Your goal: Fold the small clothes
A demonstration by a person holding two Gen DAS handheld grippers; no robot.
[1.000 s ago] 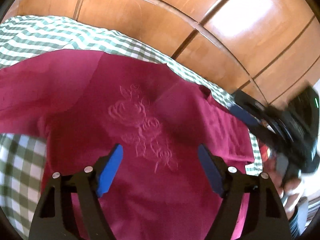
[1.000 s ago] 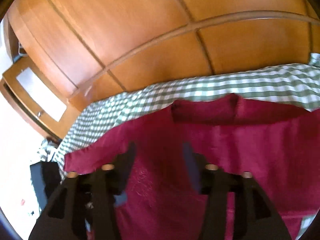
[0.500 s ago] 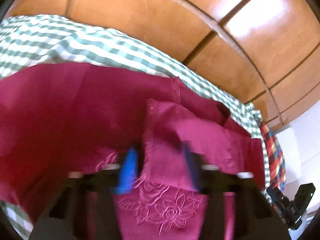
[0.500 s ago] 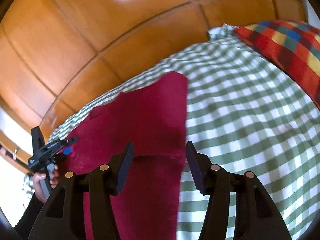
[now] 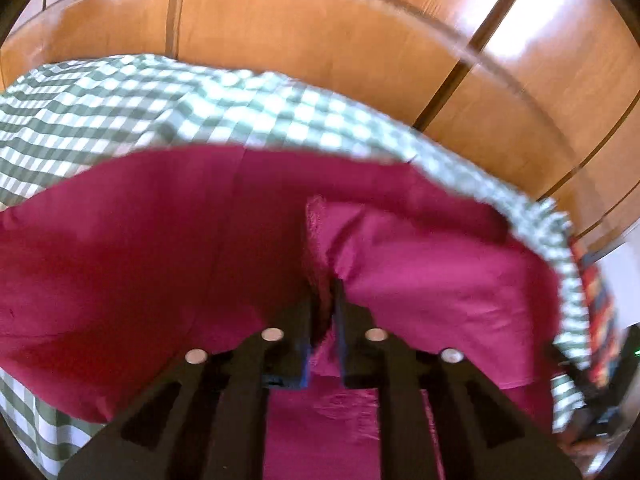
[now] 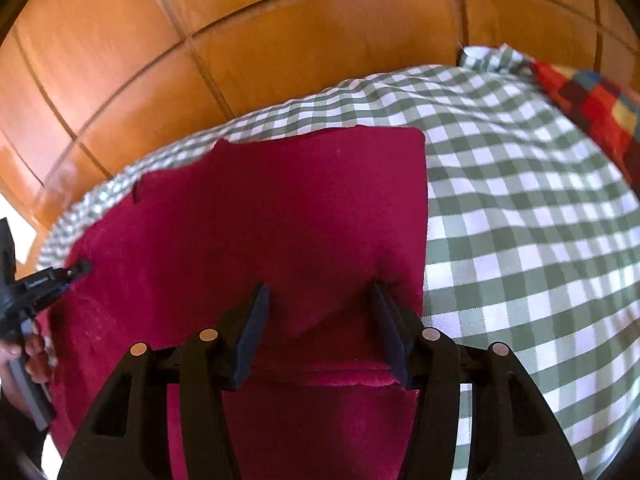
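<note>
A dark red garment (image 5: 120, 248) lies spread on a green-and-white checked bedspread (image 5: 120, 108). My left gripper (image 5: 323, 300) is shut on a raised fold of the garment, with cloth bunched between the fingers. In the right wrist view the red garment (image 6: 280, 208) lies flat with a straight right edge. My right gripper (image 6: 320, 292) is open just above the cloth near that edge, holding nothing. The left gripper (image 6: 44, 280) also shows at the far left of the right wrist view.
A wooden panelled wardrobe (image 5: 320, 40) stands behind the bed. A red multicoloured checked pillow (image 6: 592, 96) lies at the far right of the bedspread (image 6: 520, 220). The bed edge runs close to the wardrobe.
My left gripper has closed from wide open onto a fold of the red garment. My right gripper has swung to the garment's right edge and stayed open.
</note>
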